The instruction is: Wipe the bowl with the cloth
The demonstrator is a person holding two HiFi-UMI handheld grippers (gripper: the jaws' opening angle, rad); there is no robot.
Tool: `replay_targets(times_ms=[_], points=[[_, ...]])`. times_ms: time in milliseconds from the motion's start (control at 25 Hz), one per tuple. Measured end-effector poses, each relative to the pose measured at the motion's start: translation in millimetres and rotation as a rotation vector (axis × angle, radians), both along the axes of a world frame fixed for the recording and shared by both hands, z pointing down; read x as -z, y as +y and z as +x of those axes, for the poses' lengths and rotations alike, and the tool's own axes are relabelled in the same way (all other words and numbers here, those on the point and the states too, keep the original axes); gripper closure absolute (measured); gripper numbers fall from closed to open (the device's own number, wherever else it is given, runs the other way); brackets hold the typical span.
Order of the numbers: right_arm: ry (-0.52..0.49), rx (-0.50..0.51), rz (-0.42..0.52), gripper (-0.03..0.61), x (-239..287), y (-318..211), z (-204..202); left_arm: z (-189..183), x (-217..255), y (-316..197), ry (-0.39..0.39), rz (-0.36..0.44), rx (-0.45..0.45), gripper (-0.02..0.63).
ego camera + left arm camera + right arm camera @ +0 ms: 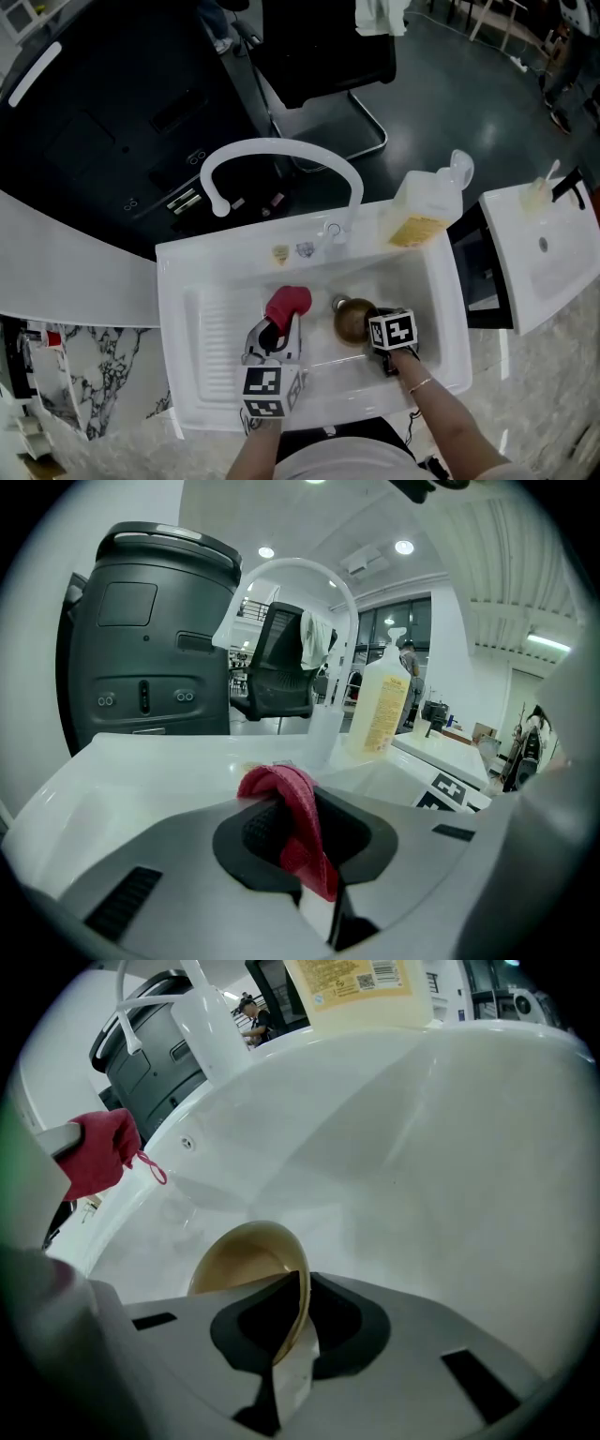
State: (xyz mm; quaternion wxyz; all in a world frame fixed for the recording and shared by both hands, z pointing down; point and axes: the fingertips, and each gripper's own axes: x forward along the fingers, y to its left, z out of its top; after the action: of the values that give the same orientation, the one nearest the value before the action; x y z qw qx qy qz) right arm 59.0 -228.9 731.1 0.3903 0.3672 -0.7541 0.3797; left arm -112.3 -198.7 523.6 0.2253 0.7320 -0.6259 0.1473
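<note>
Left gripper (270,342) pinches red cloth (287,304); right gripper (380,330) clamps the rim of the bowl (351,322). Basin (417,291) walls close around bowl. White sink, office chair (323,56) beyond.

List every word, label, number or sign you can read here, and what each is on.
Nothing reads clearly.
Bottle, yellow label: print and a code square, too blurred to read.
Left marker cube, right marker cube: black-and-white square patterns, no words.
Two stickers on the sink rim: too small to read.
</note>
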Motion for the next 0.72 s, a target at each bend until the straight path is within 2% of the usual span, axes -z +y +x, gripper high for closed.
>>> replay_targets(times_ms=[80, 320, 720], points=[[0.012, -0.014, 0.001, 0.558, -1.0, -0.5, 2.0, -1.6, -0.1, 1.4, 0.000, 0.001, 0.001, 0.552], [0.024, -0.034, 0.021, 0.557, 7.1, -1.2, 3.8, -5.7, 4.5, 6.1, -0.004, 0.010, 0.002, 0.552], [-0.047, -0.088, 0.151, 0.558, 64.7, -1.8, -3.2, -6.3, 19.0, 12.7, -0.005, 0.045, -0.042, 0.552]])
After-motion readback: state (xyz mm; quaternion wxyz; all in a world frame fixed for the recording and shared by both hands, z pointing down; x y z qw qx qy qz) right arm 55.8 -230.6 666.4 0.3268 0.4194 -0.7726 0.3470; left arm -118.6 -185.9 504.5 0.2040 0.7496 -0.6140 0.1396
